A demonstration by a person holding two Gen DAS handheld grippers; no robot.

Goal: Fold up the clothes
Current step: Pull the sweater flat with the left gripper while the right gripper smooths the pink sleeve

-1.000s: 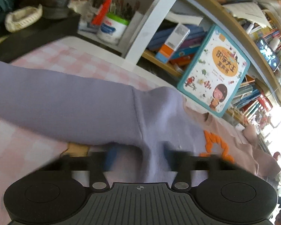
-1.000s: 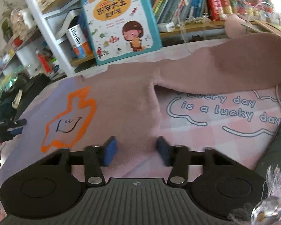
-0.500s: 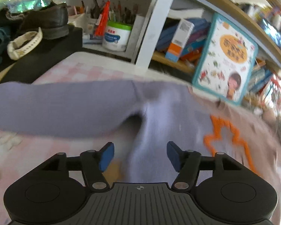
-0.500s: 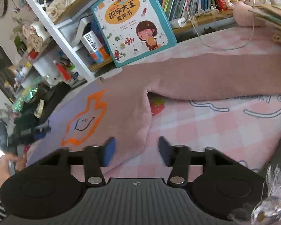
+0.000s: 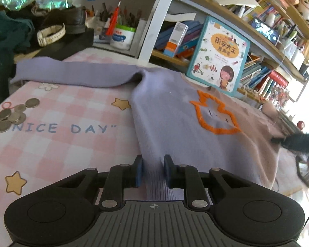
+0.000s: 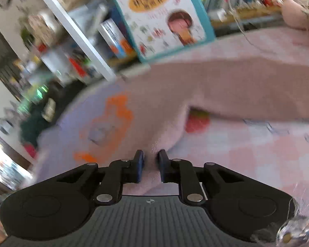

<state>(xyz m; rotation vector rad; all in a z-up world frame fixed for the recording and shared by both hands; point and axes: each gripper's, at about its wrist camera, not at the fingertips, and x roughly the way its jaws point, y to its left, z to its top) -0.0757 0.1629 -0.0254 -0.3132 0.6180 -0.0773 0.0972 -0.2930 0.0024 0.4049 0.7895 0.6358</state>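
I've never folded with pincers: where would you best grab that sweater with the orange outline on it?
Judging by how it lies flat, take the sweater by its ribbed bottom hem, coming in low from the near edge. The left gripper and right gripper are closing on hem fabric at either bottom corner.

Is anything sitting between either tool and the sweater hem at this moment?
Nothing visible does. The left tool is closing with the sweater hem's lilac side already between its pads; the right tool is closing with the pink side between its pads. The coins lie off on the tablecloth.
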